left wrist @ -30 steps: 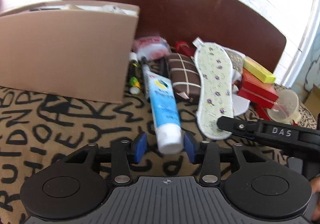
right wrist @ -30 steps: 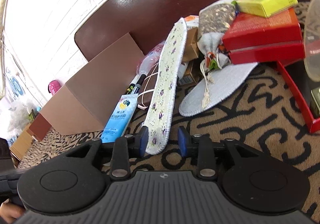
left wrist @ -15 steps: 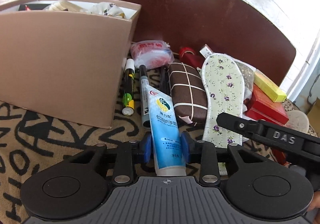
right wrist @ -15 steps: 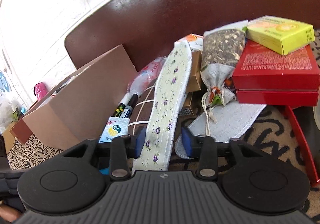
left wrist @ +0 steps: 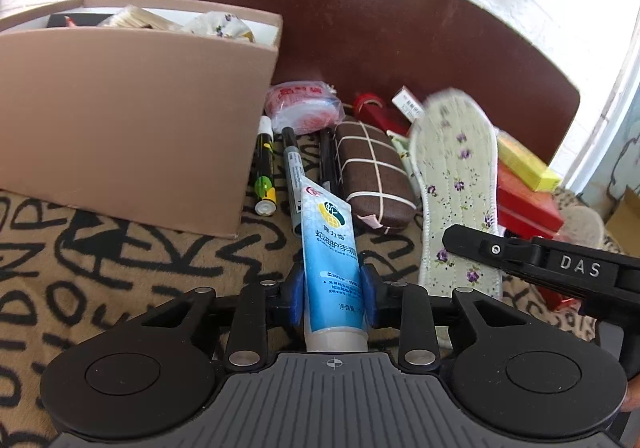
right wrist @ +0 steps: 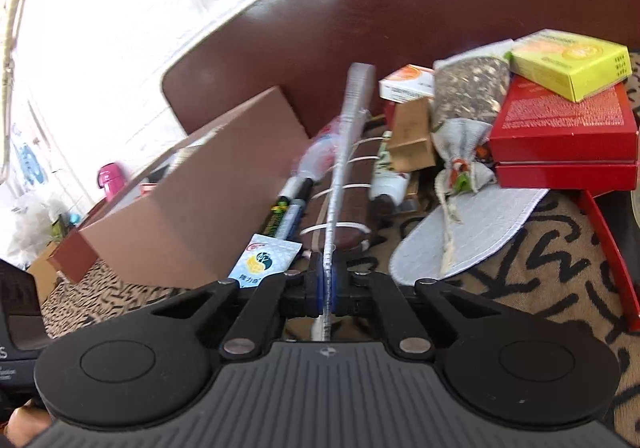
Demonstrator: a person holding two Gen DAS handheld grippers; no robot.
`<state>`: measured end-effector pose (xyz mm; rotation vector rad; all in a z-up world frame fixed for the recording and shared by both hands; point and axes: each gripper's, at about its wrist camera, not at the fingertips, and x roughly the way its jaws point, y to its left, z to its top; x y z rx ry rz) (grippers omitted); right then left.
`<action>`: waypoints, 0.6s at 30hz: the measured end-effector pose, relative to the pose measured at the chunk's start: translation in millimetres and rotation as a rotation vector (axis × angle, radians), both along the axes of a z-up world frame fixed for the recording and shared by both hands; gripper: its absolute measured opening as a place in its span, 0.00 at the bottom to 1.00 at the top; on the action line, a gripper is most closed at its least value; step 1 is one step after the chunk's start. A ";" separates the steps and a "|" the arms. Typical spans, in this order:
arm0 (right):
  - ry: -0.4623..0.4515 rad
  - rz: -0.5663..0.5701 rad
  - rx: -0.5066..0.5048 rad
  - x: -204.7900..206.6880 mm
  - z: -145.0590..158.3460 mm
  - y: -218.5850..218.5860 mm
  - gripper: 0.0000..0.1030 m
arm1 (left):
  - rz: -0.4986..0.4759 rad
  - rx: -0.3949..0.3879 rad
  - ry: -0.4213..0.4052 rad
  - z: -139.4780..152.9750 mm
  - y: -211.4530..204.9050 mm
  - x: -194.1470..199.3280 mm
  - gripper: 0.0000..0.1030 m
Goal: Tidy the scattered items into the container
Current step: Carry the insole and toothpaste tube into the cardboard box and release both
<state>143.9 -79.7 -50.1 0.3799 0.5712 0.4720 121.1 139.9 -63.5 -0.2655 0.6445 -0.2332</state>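
A blue hand-cream tube (left wrist: 326, 232) lies on the patterned cloth, and my left gripper (left wrist: 332, 288) is shut on its lower half. The tube's flat end (right wrist: 262, 262) also shows in the right wrist view. My right gripper (right wrist: 327, 284) is shut on the heel of a floral insole (right wrist: 344, 152), which stands on edge and is lifted off the pile. In the left wrist view the insole (left wrist: 460, 176) rises to the right, blurred at the toe. The pink box (left wrist: 132, 120) with several items inside stands to the left.
Two markers (left wrist: 265, 172) and a brown checked pouch (left wrist: 372, 176) lie between the box and the insole, a red-and-white packet (left wrist: 304, 106) behind them. To the right are a grey insole (right wrist: 468, 236), a drawstring sachet (right wrist: 464, 120) and stacked red boxes (right wrist: 564, 128) under a yellow box (right wrist: 568, 60).
My left jaws have moved forward over the tube and closed on it. My right jaws have closed on the floral insole, tipped it onto its edge and raised it.
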 end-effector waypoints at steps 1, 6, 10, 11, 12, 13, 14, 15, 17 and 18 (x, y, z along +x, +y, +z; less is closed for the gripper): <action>-0.006 0.006 0.002 -4.5 3.4 0.8 0.04 | -0.004 -0.004 -0.008 2.8 0.5 -4.5 0.27; -0.018 0.040 0.049 -21.5 23.6 3.2 0.04 | -0.012 -0.025 -0.061 21.4 3.0 -25.5 0.27; -0.063 0.075 0.075 -31.5 48.3 12.6 0.04 | -0.011 -0.042 -0.115 42.6 12.8 -40.6 0.27; -0.073 0.085 0.081 -33.5 54.2 14.9 0.04 | -0.008 -0.049 -0.129 48.7 16.9 -43.7 0.27; -0.082 0.098 0.086 -34.0 60.3 18.4 0.04 | -0.003 -0.056 -0.142 54.9 21.4 -45.9 0.27; -0.088 0.110 0.092 -33.2 65.6 22.1 0.04 | 0.004 -0.059 -0.155 61.4 26.2 -47.1 0.27; -0.091 0.123 0.099 -32.1 70.6 26.3 0.04 | 0.011 -0.060 -0.169 67.9 31.9 -48.2 0.27; -0.093 0.135 0.106 -30.0 75.9 31.0 0.04 | 0.019 -0.057 -0.183 74.6 38.0 -48.7 0.27; -0.102 0.153 0.113 -24.4 86.8 41.8 0.04 | 0.037 -0.056 -0.207 87.9 51.0 -46.8 0.27; -0.106 0.163 0.112 -21.5 92.3 47.9 0.04 | 0.047 -0.056 -0.217 94.6 58.1 -45.3 0.27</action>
